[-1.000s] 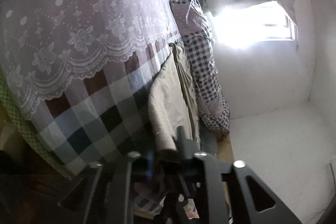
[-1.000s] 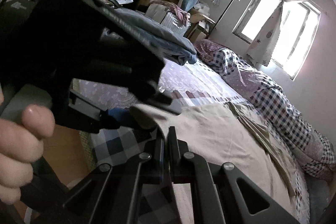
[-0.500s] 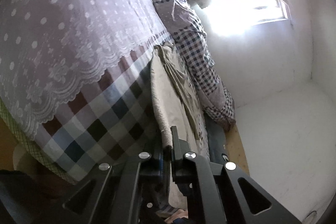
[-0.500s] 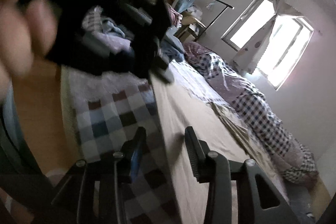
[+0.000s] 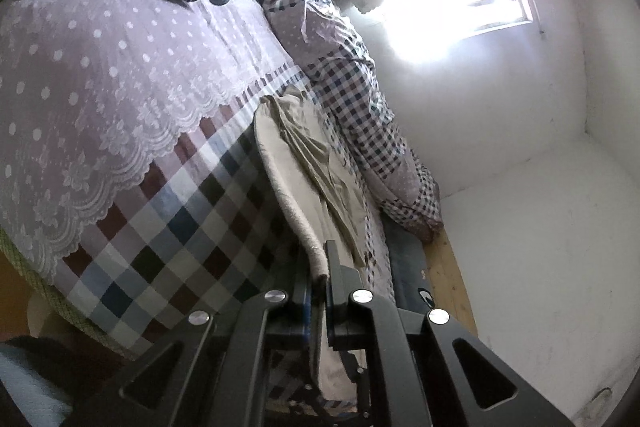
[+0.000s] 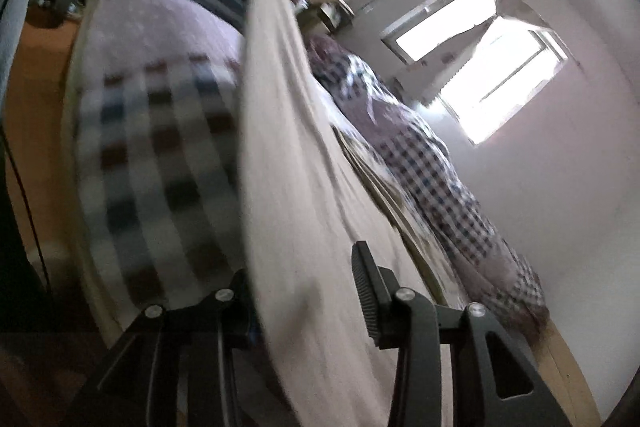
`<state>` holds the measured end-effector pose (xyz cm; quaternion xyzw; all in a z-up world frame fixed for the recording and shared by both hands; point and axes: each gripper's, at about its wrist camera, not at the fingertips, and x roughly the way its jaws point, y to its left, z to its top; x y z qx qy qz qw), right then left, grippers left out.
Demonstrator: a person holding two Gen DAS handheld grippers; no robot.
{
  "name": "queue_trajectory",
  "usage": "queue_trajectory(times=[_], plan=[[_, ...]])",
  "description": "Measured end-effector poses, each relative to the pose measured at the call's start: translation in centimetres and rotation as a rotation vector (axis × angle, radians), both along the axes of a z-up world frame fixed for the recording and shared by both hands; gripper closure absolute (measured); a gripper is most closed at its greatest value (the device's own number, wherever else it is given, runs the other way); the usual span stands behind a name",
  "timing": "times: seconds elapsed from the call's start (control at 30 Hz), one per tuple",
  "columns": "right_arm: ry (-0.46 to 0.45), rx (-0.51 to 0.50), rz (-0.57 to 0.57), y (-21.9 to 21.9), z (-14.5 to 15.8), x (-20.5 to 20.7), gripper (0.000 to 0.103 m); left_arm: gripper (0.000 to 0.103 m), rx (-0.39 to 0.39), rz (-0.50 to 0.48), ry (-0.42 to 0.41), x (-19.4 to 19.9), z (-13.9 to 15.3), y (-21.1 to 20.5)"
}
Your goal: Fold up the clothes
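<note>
Since the earlier frame the right gripper (image 6: 304, 287) has let go; its jaws stand apart over the beige garment (image 6: 296, 163), gripping nothing. The garment runs lengthwise, near to far, along the bed (image 5: 120, 155); the left gripper (image 5: 319, 269) pinches its near edge, lifted

Beige garment (image 5: 308, 223), edge lifted taut over the checked bed

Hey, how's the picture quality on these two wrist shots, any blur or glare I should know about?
Left wrist view: sharp, but the window blows out into white glare, and the closed left gripper is dark. Right wrist view: motion-blurred, smearing the checked bedspread and beige garment; window glare is milder.
</note>
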<state>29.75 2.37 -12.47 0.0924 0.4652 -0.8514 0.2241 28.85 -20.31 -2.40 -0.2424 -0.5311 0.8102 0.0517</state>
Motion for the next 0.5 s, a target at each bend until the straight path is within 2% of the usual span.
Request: queue_trajectory(times=[0.13,0.5], plan=[[-0.005,0.027,-0.086,4.0,-0.2,-1.2,0.062,0.1,0.0,0.008,0.006,0.2,0.6,-0.2],[0.001,0.151,-0.239,14.8,-0.8,-3.7,0.062,0.1,-0.06,0.014,0.004,-0.7,2.5,-0.1]])
